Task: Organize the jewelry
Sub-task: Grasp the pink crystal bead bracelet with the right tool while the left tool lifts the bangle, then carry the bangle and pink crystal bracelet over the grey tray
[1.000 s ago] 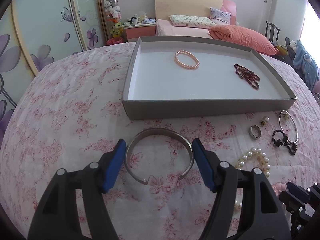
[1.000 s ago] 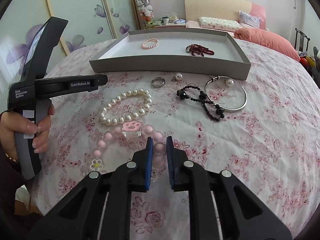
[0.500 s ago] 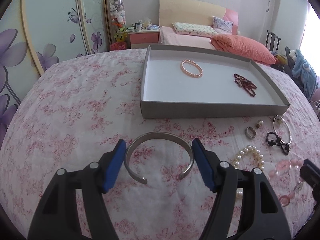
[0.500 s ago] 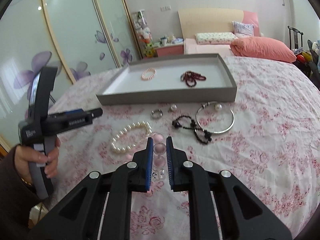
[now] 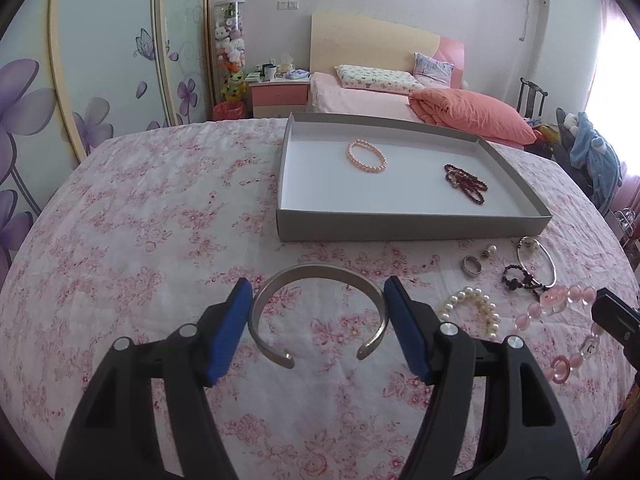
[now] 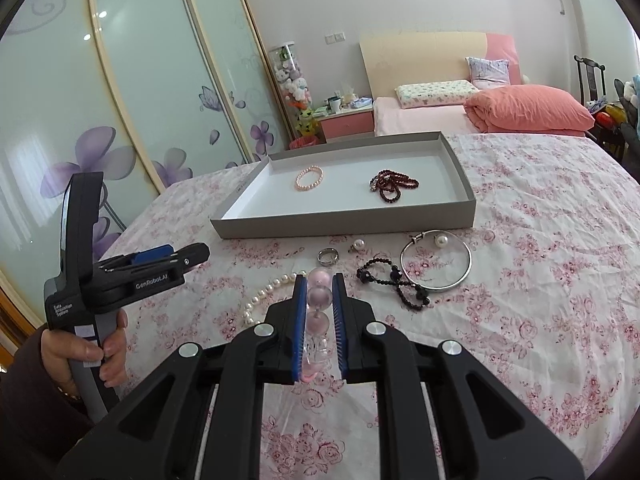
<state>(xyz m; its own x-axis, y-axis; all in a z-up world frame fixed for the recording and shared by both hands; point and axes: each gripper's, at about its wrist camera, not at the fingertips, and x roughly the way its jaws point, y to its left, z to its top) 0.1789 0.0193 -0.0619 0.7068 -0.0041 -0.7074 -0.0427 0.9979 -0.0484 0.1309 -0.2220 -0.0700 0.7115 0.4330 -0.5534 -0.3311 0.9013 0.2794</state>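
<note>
Cuff [image 5: 318, 310] in left view only; hand [image 6: 86, 354] in right.

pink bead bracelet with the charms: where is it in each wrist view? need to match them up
Left wrist view: pink bead bracelet at the far right edge, hanging off the right gripper's black tip, right of the white pearl bracelet.
Right wrist view: bottom centre, clamped between the blue fingers of the right gripper.
Shared landmark: grey tray holding a peach bracelet and a dark red one.
</note>
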